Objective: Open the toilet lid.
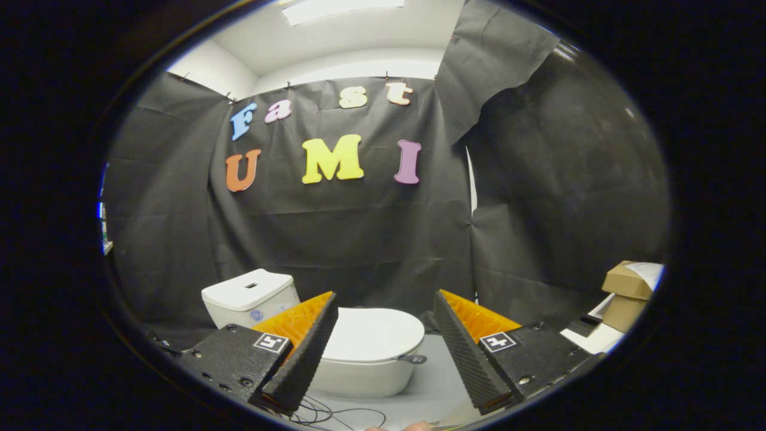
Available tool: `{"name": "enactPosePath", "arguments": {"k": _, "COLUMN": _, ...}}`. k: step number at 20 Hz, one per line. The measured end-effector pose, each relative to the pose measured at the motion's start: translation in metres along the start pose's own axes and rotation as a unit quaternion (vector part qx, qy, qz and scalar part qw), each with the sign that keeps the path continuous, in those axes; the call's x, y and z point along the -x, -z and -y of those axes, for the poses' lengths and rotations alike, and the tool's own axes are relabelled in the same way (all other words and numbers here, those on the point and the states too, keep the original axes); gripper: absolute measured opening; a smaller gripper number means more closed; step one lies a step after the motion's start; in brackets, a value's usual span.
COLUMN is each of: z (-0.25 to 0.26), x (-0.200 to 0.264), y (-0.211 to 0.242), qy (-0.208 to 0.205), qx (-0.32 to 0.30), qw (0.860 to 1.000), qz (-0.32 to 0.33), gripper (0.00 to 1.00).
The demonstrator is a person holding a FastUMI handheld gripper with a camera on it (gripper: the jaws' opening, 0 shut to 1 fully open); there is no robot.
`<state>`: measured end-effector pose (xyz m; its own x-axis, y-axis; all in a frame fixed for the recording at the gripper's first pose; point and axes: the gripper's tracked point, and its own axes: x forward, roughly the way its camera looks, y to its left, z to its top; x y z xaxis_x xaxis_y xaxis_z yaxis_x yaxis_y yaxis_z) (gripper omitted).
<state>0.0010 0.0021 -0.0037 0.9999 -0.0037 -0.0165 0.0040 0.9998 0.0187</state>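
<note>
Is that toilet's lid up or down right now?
Down. The lid lies flat over the bowl, beyond the open gripper, whose fingers touch nothing.

toilet lid: smooth glossy plastic
wall cloth: matt, creased
boxes: plain cardboard
fingers: ridged, spread apart

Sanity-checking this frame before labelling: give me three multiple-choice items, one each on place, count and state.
1. Where is the toilet relative to the tongs?
A. beyond them, seen between the fingers
B. clamped between them
C. behind the boxes

2. How many cardboard boxes are stacked beside the wall?
A. none
B. two
C. five

3. What state is the lid in?
A. raised against the tank
B. removed
C. down, closed

Answers: 1 A, the bowl sits past the fingertips; 2 B, one box sits on another; 3 C, the lid lies flat on the bowl, tongs open and apart from it.
</note>
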Motion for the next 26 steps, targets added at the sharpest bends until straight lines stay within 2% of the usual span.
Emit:
{"name": "enactPosePath", "arguments": {"k": 19, "z": 0.006, "x": -0.015, "y": 0.047, "qy": 0.020, "qx": 0.007, "qw": 0.998, "qz": -0.052, "gripper": 1.00}}
{"name": "enactPosePath", "arguments": {"k": 26, "z": 0.015, "x": -0.041, "y": 0.070, "qy": 0.031, "qx": 0.001, "qw": 0.996, "qz": -0.083, "gripper": 1.00}}
